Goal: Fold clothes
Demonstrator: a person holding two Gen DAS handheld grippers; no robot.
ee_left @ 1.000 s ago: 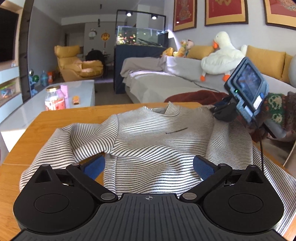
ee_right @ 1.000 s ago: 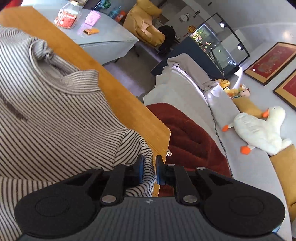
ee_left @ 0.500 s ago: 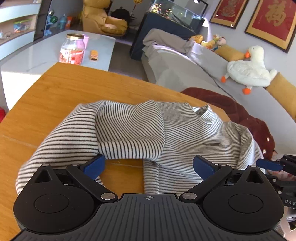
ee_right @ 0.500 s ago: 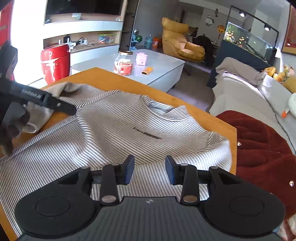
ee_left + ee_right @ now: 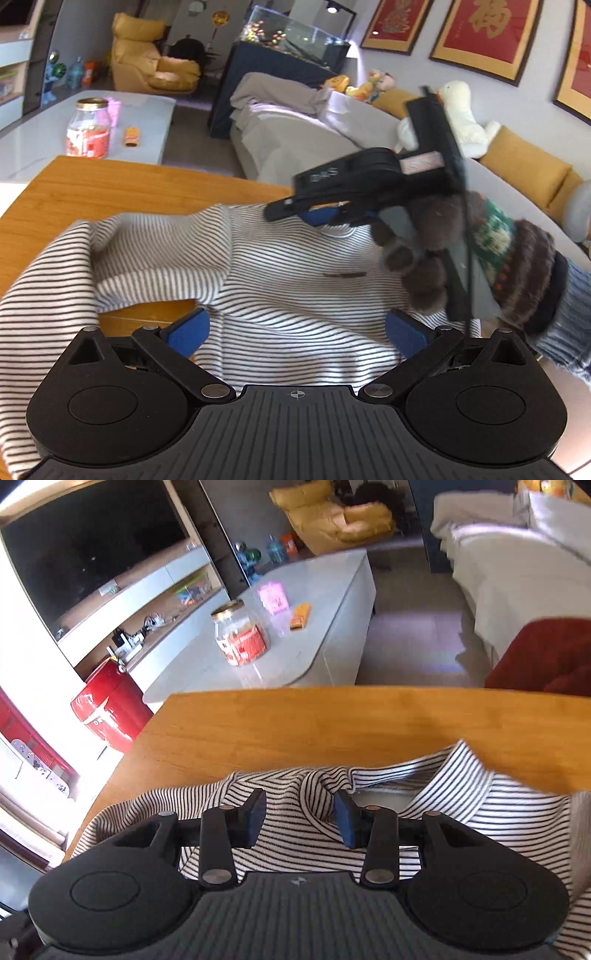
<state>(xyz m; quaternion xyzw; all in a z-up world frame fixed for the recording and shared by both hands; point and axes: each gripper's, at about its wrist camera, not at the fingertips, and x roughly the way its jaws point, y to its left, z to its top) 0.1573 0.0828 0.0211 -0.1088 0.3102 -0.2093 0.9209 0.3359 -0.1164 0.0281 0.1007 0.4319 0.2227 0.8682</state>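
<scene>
- My left gripper hovers low over the striped sweater, fingers spread wide, gripping nothing.
- My right gripper has fingers parted at the sweater's collar, cloth between them, not pinched.
- The sweater lies rumpled on the wooden table, one sleeve folded across.
- Beyond the table: a jar on the white coffee table.
</scene>
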